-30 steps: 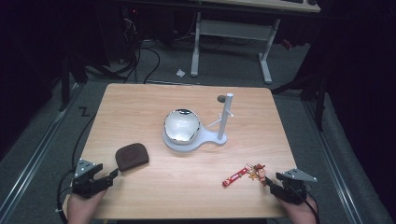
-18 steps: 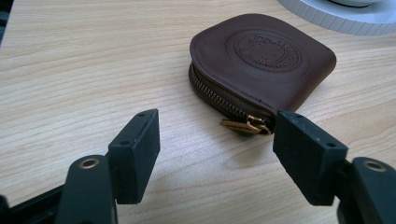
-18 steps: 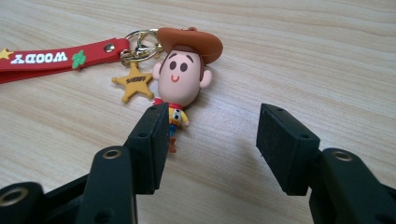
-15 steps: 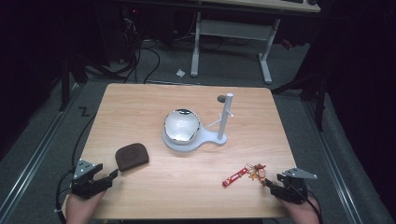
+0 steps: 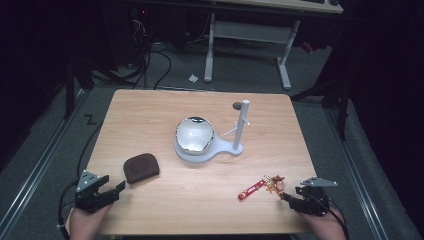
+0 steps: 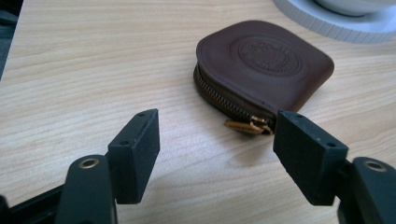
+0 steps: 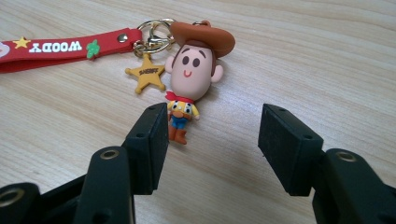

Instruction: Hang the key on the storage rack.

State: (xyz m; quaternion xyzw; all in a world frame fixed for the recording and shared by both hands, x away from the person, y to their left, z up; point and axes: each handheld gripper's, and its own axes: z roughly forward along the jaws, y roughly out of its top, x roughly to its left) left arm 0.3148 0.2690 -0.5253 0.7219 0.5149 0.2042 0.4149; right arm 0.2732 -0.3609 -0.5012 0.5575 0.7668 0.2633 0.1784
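The white stand (image 5: 210, 150) with its shiny bowl (image 5: 195, 134) and upright post (image 5: 242, 122) sits at the middle of the wooden table (image 5: 150, 107) and serves as the landmark. Nearer the person than the stand and to its right lies the cowboy keychain (image 5: 262, 185), its red strap (image 7: 60, 49) running toward the stand, a gold star charm (image 7: 145, 73) beside the figure's head. The right gripper (image 7: 212, 140) rests just short of the figure's feet, its jaws having just been opening and now spread wide, nothing pressed between them. Nearer than the stand and to its left lies the brown zip pouch (image 6: 264, 63); the left gripper (image 6: 217, 158) rests just beside it, jaws wide and bare, the brass zip pull (image 6: 247, 126) close to one pad.
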